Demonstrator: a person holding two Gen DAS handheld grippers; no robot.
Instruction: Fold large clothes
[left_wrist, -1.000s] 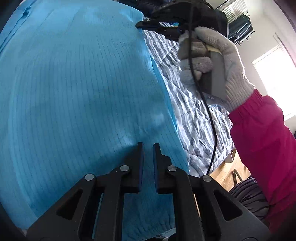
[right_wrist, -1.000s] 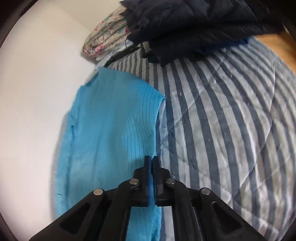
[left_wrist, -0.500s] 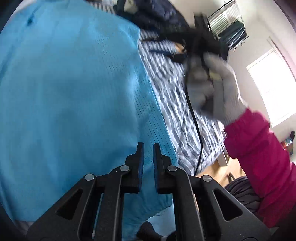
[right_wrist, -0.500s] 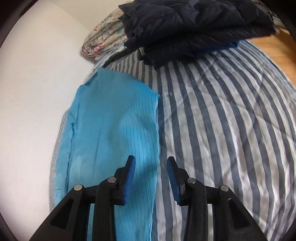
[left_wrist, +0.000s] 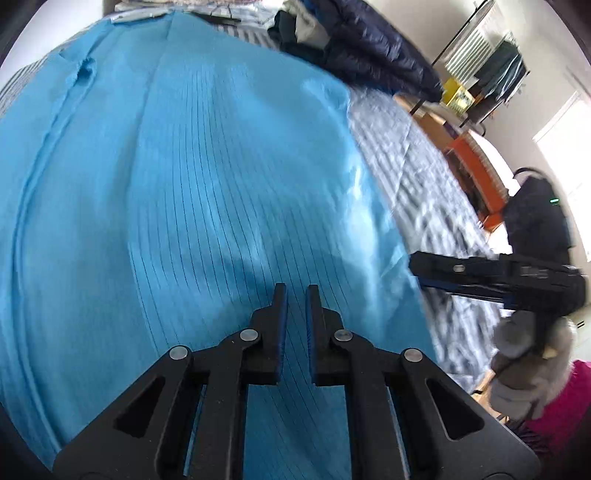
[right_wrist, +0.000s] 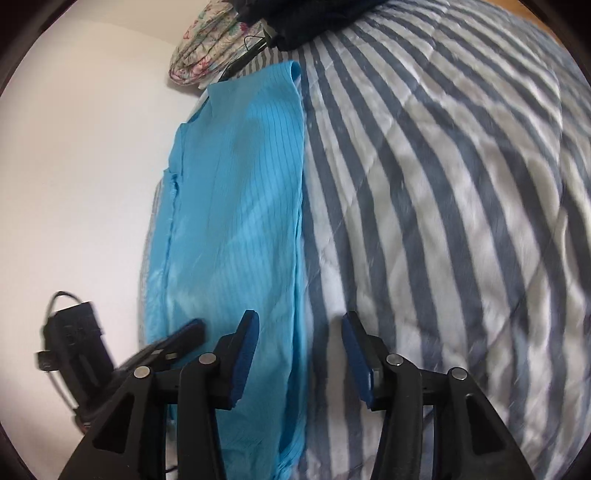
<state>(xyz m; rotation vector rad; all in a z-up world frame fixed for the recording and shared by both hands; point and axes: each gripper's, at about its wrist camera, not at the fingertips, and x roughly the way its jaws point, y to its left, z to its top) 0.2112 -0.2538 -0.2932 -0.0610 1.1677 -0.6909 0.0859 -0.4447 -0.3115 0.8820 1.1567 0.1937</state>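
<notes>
A large light-blue garment with thin dark pinstripes (left_wrist: 184, 184) lies spread flat on the striped bedspread (left_wrist: 424, 192). My left gripper (left_wrist: 295, 295) hovers over its near part, jaws shut with only a slit between them and nothing held. In the right wrist view the garment (right_wrist: 240, 184) runs as a long folded band along the bed's left side. My right gripper (right_wrist: 299, 332) stands over the band's right edge, its jaws opening, and the pads are not pressing on the cloth. It also shows side-on in the left wrist view (left_wrist: 417, 266), in a white-gloved hand (left_wrist: 528, 362).
A dark padded jacket (left_wrist: 369, 48) is heaped at the bed's far end beside a floral bundle (right_wrist: 207, 44). A white wall (right_wrist: 74, 147) borders the bed's left side. Beyond the bed are a clothes rack (left_wrist: 491, 66) and a dark bag (left_wrist: 535, 218). The left gripper's body (right_wrist: 74, 350) sits low left.
The right gripper went from shut on the garment's edge to open and drew back along the band. In the left wrist view the gloved hand dropped from top right to lower right.
</notes>
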